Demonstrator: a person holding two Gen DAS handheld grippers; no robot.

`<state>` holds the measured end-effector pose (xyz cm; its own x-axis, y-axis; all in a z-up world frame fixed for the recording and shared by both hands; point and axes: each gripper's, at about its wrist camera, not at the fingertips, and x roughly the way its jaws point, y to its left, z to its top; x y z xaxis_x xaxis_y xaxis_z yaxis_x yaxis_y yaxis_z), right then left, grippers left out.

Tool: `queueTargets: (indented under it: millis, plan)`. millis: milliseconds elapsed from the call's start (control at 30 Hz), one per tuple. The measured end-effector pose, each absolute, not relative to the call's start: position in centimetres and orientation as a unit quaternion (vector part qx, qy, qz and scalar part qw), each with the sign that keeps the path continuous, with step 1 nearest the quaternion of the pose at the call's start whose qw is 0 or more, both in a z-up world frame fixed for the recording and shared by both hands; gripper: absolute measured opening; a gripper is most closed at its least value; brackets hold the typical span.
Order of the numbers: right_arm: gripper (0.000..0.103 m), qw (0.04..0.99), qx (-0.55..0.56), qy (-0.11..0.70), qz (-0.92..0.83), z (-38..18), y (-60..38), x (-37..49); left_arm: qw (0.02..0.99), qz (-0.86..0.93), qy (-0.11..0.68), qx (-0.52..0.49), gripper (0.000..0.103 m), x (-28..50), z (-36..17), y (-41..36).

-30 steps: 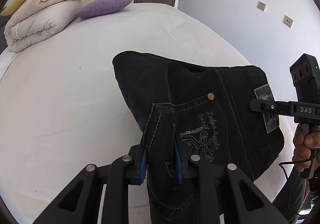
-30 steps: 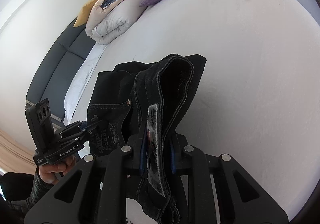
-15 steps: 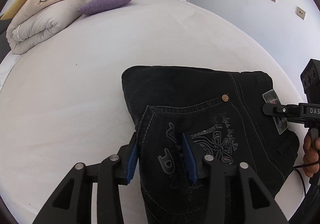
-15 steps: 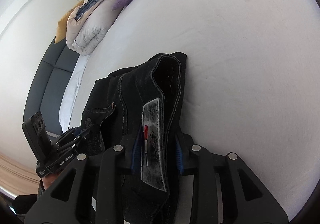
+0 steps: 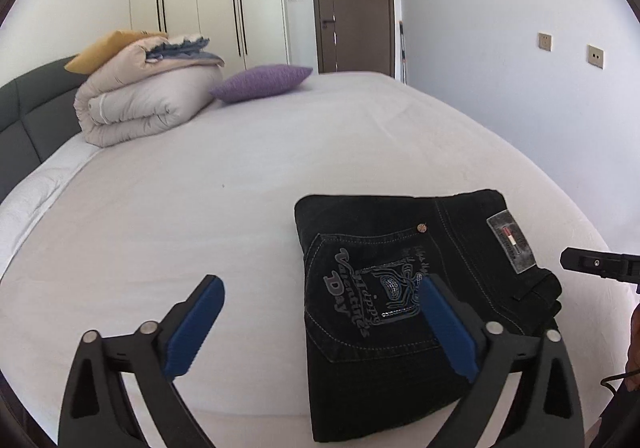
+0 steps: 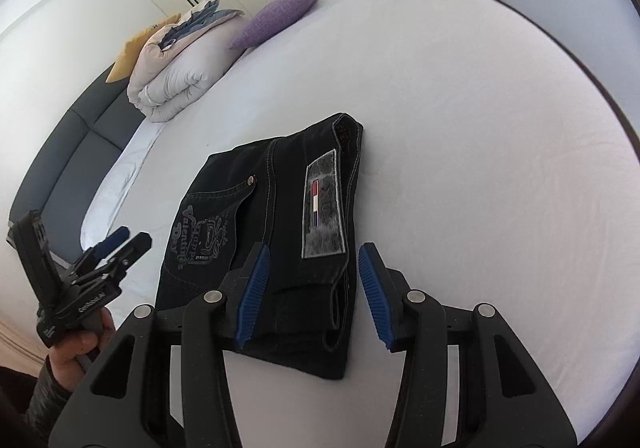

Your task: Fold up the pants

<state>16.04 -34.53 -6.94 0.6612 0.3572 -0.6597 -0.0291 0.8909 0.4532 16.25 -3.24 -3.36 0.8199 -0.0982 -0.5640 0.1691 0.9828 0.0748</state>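
Note:
Black jeans (image 5: 400, 288) lie folded flat on the white bed (image 5: 200, 207), back pocket print and grey waist label facing up. My left gripper (image 5: 322, 324) hovers at their near left corner with its jaws opening wide. One blue pad is over the sheet and the other over the pocket, and neither presses the cloth. In the right wrist view the jeans (image 6: 280, 215) reach between the pads of my right gripper (image 6: 314, 296). Its jaws are opening too and stand clear of the waistband edge. The left gripper (image 6: 108, 248) shows at that view's left, and the right gripper's tip (image 5: 600, 268) at the other view's right edge.
A rolled beige duvet (image 5: 140, 103), a purple pillow (image 5: 260, 83) and a yellow pillow (image 5: 104, 47) sit by the grey headboard (image 5: 24, 119). White sheet spreads beyond the jeans. A person's hand (image 6: 80, 348) holds the left tool. A brown door (image 5: 352, 7) stands behind.
Both grippers have let go of the jeans, spread their jaws and drawn back. The jeans, lifted and bunched a second ago, now lie flat on the bed.

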Motion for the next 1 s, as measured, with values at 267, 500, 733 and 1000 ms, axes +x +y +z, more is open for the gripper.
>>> queueTargets:
  millis: [267, 500, 733, 1000]
  plan:
    - [0.055, 0.939, 0.139, 0.310, 0.056, -2.4, -32.2, 7.5, 0.976, -0.022, 0.202, 0.080, 0.103, 8.0, 0.2, -2.7]
    - [0.088, 0.980, 0.097, 0.172, 0.000, 2.4, -31.7, 0.6, 0.986, -0.021, 0.159, 0.053, 0.103, 1.9, 2.8, -1.0]
    - [0.103, 0.992, 0.060, 0.113, 0.018, 6.8, -30.5, -5.0, 0.988, -0.022, 0.149, 0.033, 0.103, -1.2, 4.6, 0.1]
    - [0.103, 0.977, 0.057, 0.205, 0.026, 7.6, -28.9, -6.6, 0.977, -0.030, 0.209, 0.023, 0.103, -1.3, 1.5, 0.6]
